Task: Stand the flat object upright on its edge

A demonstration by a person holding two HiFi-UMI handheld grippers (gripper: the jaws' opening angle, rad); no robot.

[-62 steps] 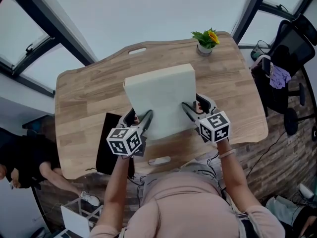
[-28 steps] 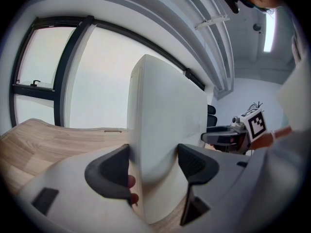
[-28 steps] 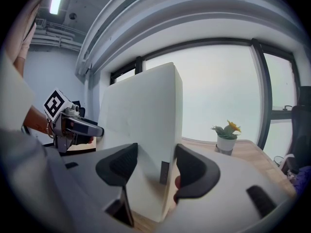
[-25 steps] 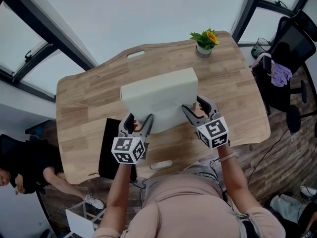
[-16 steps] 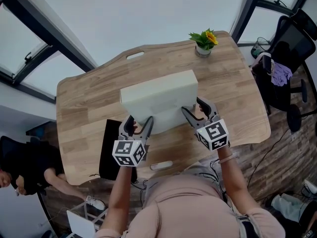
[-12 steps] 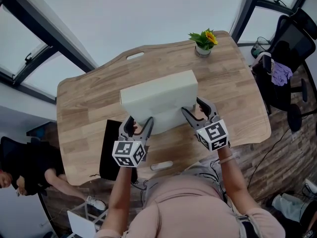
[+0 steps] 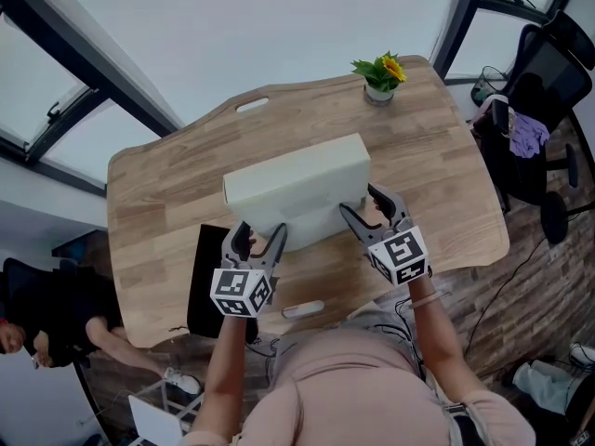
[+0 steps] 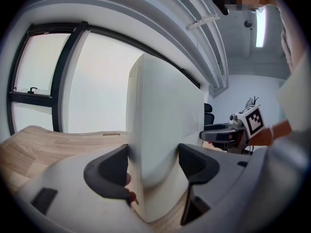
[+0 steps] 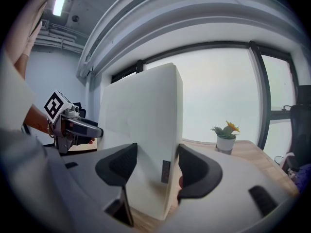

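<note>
A thick white flat slab [image 7: 296,186] stands on its long edge across the middle of the wooden table [image 7: 158,203]. My left gripper [image 7: 261,236] clamps the slab's near left end; in the left gripper view both pads [image 8: 114,166] press its two faces. At the near right end my right gripper [image 7: 362,203] is shut on the slab, and in the right gripper view [image 9: 156,166] the slab [image 9: 141,125] rises upright between the jaws. The slab [image 8: 165,130] fills the left gripper view, and the right gripper's marker cube [image 8: 252,122] shows beyond it.
A small potted yellow flower [image 7: 379,80] stands at the table's far right corner. A black flat item [image 7: 209,277] lies at the near left edge, a small white piece [image 7: 302,309] at the near edge. An office chair [image 7: 544,91] stands right of the table, windows behind.
The slab has tipped from leaning back to standing nearly upright, so less of its broad face shows. Both grippers stayed clamped on it and have hardly moved in the last second.
</note>
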